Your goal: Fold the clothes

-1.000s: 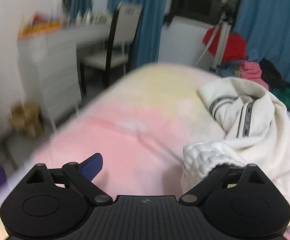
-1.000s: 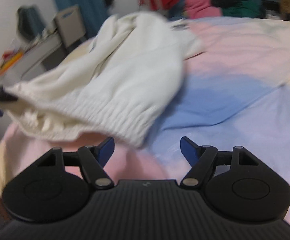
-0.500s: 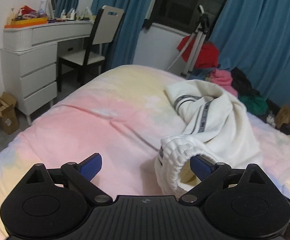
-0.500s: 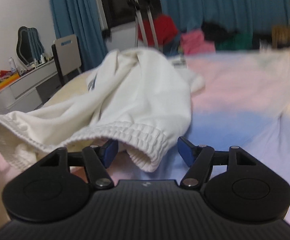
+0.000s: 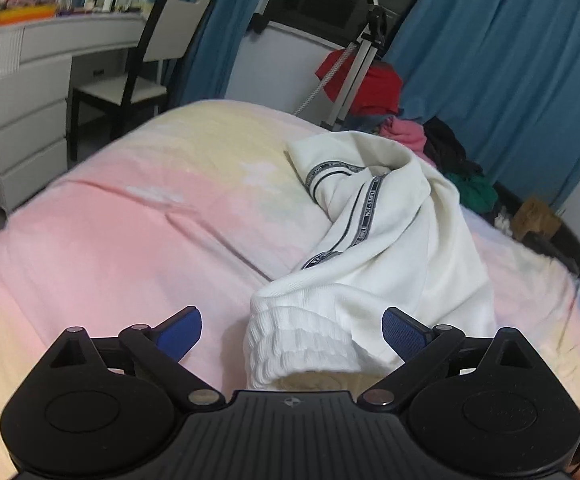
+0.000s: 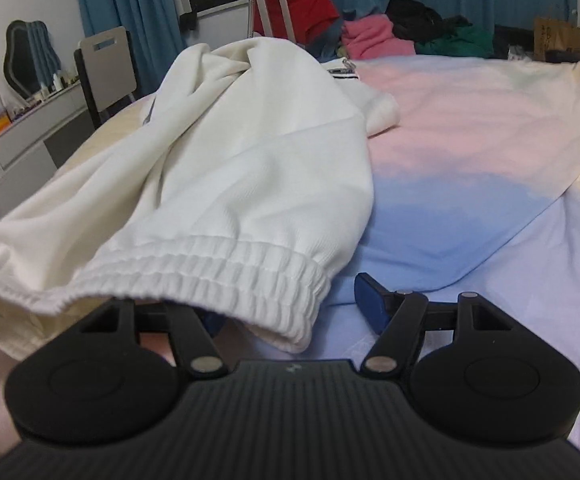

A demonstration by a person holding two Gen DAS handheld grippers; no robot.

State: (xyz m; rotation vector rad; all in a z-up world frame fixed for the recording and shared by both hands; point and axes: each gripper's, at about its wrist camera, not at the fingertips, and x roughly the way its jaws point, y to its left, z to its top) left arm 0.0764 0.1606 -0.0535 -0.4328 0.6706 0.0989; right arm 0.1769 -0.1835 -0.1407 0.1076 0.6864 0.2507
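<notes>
White sweatpants (image 5: 402,240) with a black-striped side tape lie bunched on the pastel bed sheet (image 5: 129,232). The elastic waistband (image 5: 298,340) faces me. My left gripper (image 5: 292,334) is open, and one end of the waistband sits between its blue pads (image 5: 177,336) without either pad pressing on it. In the right wrist view the sweatpants (image 6: 249,152) spread to the left. The waistband (image 6: 217,268) drapes over the left finger of my right gripper (image 6: 290,308) and hides its pad. The right pad (image 6: 370,296) stands clear of the cloth, so the jaws are open.
A white dresser (image 5: 21,92) and a chair (image 5: 149,60) stand left of the bed. A tripod (image 5: 354,60) and a pile of red, pink, black and green clothes (image 6: 374,36) lie beyond the far edge. A cardboard box (image 6: 558,36) sits at far right.
Both grippers have come forward and lower onto the waistband. It now lies between the left pads and over the right gripper's left finger. The right jaws have narrowed a little.
</notes>
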